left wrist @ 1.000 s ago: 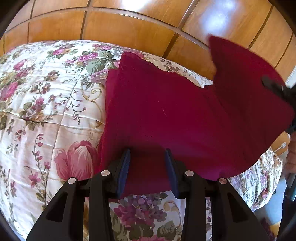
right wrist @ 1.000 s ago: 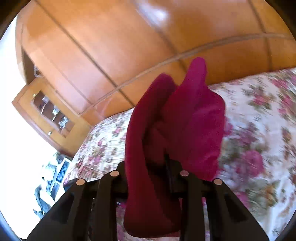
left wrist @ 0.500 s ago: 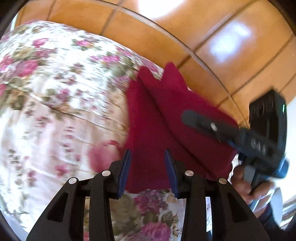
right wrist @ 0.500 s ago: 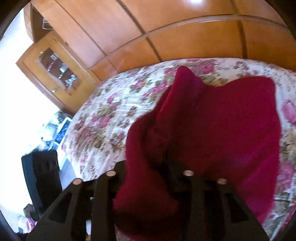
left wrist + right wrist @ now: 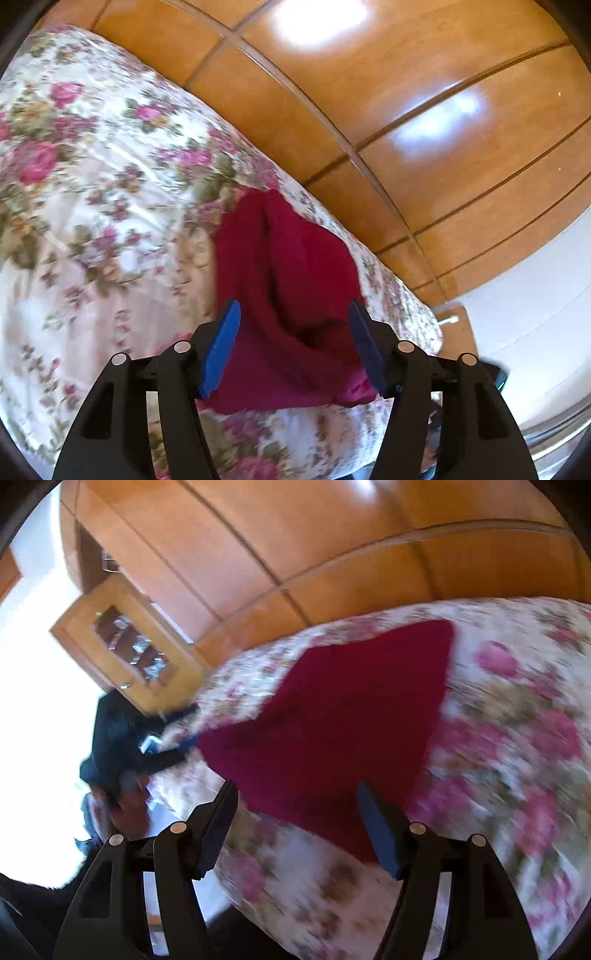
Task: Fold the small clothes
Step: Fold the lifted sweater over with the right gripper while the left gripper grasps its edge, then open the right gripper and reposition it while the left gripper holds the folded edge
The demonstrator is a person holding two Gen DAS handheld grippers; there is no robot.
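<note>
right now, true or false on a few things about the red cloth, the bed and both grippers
1. The red cloth lies on the floral bedspread. True.
2. The right gripper is clamped shut on the cloth. False: its jaws are opening, pads clear of it.
3. The left gripper has nothing between its fingers. False: its jaws are opening, with cloth between them.
4. Wooden panelling stands behind the bed. True.
5. The cloth is blue. False: it is dark red.

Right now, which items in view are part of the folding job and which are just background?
Job:
- red garment, lying on the bed
- left gripper, jaws opening, garment between them
- right gripper, jaws opening, pads off the cloth

Background:
- floral bedspread
- wooden wall panels
- glass-door cabinet
</note>
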